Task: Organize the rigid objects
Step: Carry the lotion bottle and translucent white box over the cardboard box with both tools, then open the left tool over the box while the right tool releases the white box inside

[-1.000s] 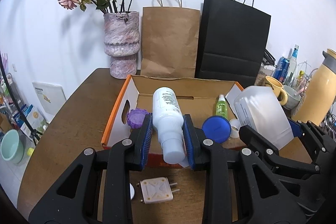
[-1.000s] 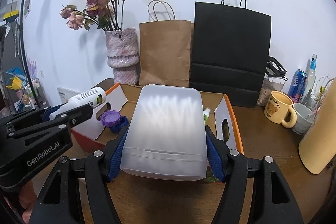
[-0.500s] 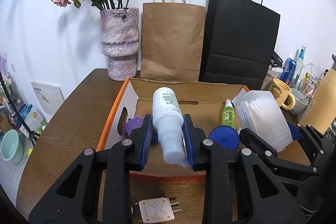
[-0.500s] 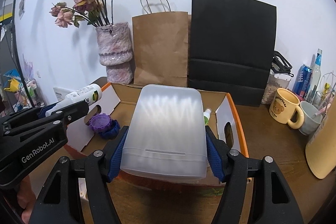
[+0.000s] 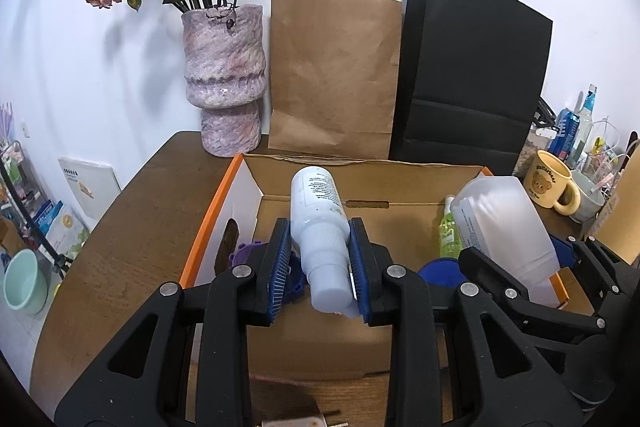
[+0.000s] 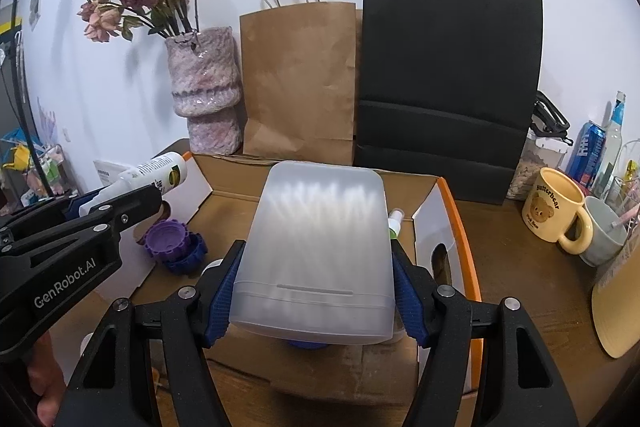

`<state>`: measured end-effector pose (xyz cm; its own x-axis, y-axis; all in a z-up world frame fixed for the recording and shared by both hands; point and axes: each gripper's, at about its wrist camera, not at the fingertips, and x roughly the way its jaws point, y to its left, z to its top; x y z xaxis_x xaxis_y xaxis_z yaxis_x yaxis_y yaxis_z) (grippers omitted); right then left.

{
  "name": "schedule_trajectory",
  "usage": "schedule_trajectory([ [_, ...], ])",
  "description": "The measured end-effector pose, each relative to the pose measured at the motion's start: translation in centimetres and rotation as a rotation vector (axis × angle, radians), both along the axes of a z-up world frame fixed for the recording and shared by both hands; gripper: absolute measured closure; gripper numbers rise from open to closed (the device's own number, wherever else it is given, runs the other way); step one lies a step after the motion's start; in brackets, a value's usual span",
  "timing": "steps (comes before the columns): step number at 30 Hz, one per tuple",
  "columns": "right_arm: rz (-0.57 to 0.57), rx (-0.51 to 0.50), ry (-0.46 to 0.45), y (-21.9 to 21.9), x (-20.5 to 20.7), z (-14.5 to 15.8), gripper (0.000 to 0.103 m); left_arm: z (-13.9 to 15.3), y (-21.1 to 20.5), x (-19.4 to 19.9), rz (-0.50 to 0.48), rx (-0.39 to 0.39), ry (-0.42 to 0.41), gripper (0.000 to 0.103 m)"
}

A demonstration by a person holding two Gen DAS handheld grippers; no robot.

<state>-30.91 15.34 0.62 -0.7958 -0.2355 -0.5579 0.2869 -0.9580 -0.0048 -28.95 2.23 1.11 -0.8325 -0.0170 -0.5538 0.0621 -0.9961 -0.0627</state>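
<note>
**Both claws loaded, hanging over the cardboard box**

Closest in: the left gripper (image 5: 319,259) is clamped tight on a white pump bottle (image 5: 320,223), blue pads squeezing its neck, base pointing away over the box. Under that claw, at the bottom edge of the left wrist view, a white plug-like thing (image 5: 294,421) lies on the wooden table (image 5: 132,227), mostly cut off.

The right gripper (image 6: 312,291) has its jaws about halfway spread, pinching a frosted plastic container (image 6: 316,247) by both sides. It blocks most of the box floor from that camera.

Just past the fingers is the open cardboard box (image 5: 360,187) with orange edges. Down inside: purple and blue ridged caps (image 6: 176,243) below and left of the right claw, a blue round lid (image 5: 438,273) between the two claws, and a small green spray bottle (image 5: 450,227) tucked behind the container.

Right of the box sit a yellow bear mug (image 6: 554,211) and a grey cup (image 6: 604,235).

Further back against the wall: a mottled pink vase (image 5: 226,79) of dried roses, a brown paper bag (image 5: 334,75), a black paper bag (image 5: 468,75).
</note>
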Motion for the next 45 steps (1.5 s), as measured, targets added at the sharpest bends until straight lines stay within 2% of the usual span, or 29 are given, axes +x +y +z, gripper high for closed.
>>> schedule_trajectory([
  [21, 0.009, 0.033, -0.056, -0.5, -3.7, -1.7, 0.031, -1.3, -0.5, -3.3, 0.014, -0.026, -0.030, 0.078],
  [29, 0.000, 0.042, -0.110, -0.3, -4.5, -2.5, 0.030, -1.7, -0.5, -3.6, 0.027, -0.044, -0.038, 0.076],
  [30, -0.006, 0.045, -0.113, -0.2, -4.6, -2.6, 0.029, -1.6, -0.6, -3.6, 0.025, -0.043, -0.038, 0.069],
  [31, -0.013, 0.048, -0.111, -0.1, -4.6, -2.6, 0.024, -1.6, -0.6, -3.5, 0.029, -0.041, -0.035, 0.054],
  [33, -0.028, 0.048, -0.105, 0.1, -4.6, -2.5, 0.008, -1.5, -0.9, -3.3, 0.039, -0.036, -0.022, 0.039],
  [35, -0.036, 0.047, -0.098, 0.4, -4.5, -2.3, 0.008, -1.2, -1.2, -3.2, 0.041, -0.028, -0.011, 0.032],
  [37, -0.047, 0.044, -0.095, 0.6, -4.5, -2.2, 0.008, -1.0, -1.5, -3.0, 0.060, -0.018, 0.000, 0.002],
  [45, -0.044, 0.051, -0.096, 0.6, -4.3, -2.2, 0.008, -0.9, -2.2, -2.9, 0.085, -0.005, 0.007, 0.000],
])
